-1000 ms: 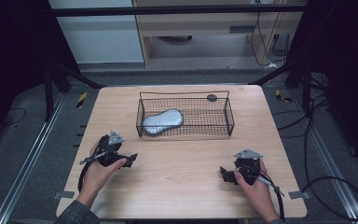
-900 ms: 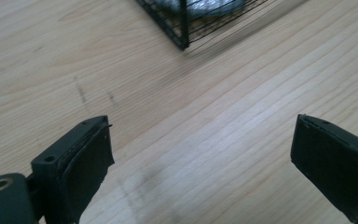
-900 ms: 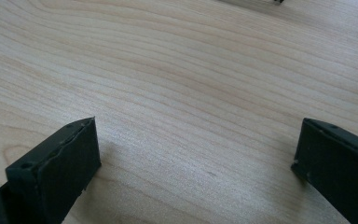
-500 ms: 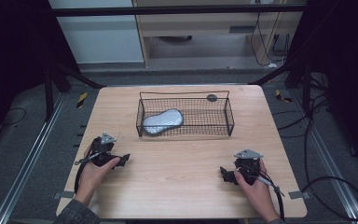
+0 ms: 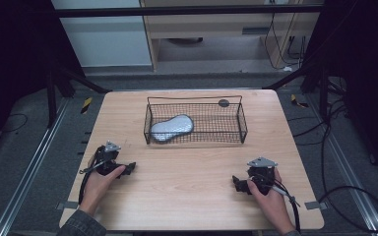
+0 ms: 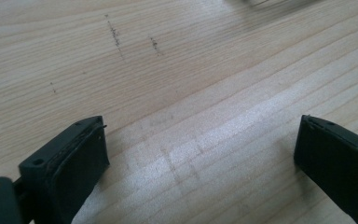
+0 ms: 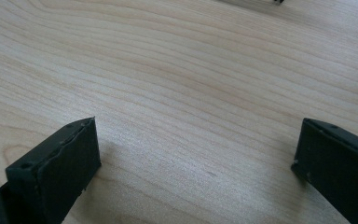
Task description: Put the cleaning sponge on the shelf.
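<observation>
Wooden table (image 5: pixel 187 187) fills the middle of the high view, and a black wire basket (image 5: pixel 243 129) stands in its upper centre with a grey oblong object (image 5: pixel 172 128) lying in its left end. Left gripper (image 5: pixel 128 168), at lower left, has just been opening its jaws and they gape over bare wood, while the right gripper (image 5: pixel 236 183), at lower right, is likewise spread wide with nothing between.

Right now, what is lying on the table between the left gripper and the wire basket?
Nothing: in the high view only bare table separates the left gripper from the wire basket.
</observation>
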`<state>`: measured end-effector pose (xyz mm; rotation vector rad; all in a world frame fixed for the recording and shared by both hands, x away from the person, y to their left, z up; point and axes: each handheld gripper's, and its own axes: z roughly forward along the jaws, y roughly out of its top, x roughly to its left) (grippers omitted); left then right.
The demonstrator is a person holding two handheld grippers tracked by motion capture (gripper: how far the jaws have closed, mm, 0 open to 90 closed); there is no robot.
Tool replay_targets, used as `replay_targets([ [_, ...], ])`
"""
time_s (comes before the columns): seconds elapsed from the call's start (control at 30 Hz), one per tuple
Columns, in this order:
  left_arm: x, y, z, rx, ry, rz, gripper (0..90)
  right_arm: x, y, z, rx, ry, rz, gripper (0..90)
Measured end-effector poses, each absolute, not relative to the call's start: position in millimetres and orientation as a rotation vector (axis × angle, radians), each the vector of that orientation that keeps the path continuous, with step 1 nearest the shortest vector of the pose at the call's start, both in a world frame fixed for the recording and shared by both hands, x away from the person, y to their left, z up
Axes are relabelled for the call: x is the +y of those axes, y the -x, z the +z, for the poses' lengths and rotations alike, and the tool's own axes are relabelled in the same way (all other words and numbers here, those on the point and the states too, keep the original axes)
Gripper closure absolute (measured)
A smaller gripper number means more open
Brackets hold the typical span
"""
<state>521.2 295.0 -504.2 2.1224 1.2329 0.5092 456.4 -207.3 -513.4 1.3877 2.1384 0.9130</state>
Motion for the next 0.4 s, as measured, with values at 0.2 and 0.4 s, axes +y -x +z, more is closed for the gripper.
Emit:
replay_targets([
  [0.2, 296.0, -519.5, -508.1, 1.216, -2.087, 0.532, 0.0, -207.3, -456.4, -513.4, 2.138, -1.388, 0.912, 0.4],
  [0.4, 295.9, -519.3, -508.1, 1.217, -2.087, 0.536, 0.0, -207.2, -456.4, -513.4, 2.138, -1.388, 0.912, 0.4],
])
